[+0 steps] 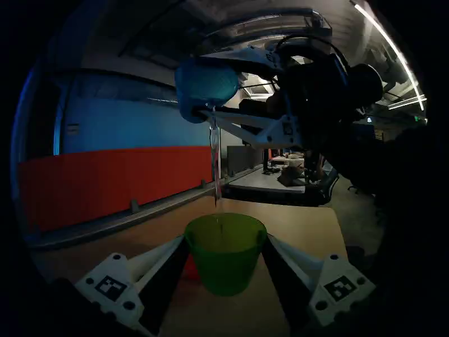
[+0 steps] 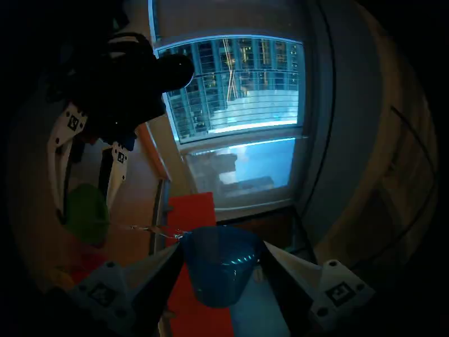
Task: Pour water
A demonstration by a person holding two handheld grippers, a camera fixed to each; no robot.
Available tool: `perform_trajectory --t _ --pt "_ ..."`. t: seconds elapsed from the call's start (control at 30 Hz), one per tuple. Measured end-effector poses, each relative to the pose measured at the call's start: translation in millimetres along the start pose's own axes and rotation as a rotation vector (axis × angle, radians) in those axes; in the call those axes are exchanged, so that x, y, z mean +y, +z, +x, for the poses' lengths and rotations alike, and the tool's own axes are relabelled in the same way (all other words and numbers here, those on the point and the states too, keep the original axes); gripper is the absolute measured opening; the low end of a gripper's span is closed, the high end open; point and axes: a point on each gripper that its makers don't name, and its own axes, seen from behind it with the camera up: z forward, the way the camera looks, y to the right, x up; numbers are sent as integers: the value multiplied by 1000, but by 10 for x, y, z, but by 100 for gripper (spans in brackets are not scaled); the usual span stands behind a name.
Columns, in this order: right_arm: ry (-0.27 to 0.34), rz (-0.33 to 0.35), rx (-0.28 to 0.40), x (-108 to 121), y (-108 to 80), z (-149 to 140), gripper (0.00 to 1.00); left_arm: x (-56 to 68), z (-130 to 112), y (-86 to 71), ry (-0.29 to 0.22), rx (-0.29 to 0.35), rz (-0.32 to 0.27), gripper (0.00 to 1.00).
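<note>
Blue cup tipped in my grip, water running out

My right gripper (image 2: 221,248) presses both fingers on the blue cup (image 2: 219,275). A thin stream of water (image 2: 147,228) leaves its rim and runs across to the green cup (image 2: 84,216), which sits between the left gripper (image 2: 85,203) fingers above the wooden table (image 2: 137,191). Beyond my cup is a window (image 2: 236,95).

The green cup (image 1: 225,258) at lower centre is showing smooth, translucent plastic, the blue cup (image 1: 205,87) above it likewise; the desk (image 1: 303,224) is looking like matt wood.
</note>
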Motion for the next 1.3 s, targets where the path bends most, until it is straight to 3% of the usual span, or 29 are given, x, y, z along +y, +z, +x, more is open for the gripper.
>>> perform_trajectory --t 1.3 --pt "-184 -24 -8 149 64 50 92 -43 -19 13 -1 -2 13 86"
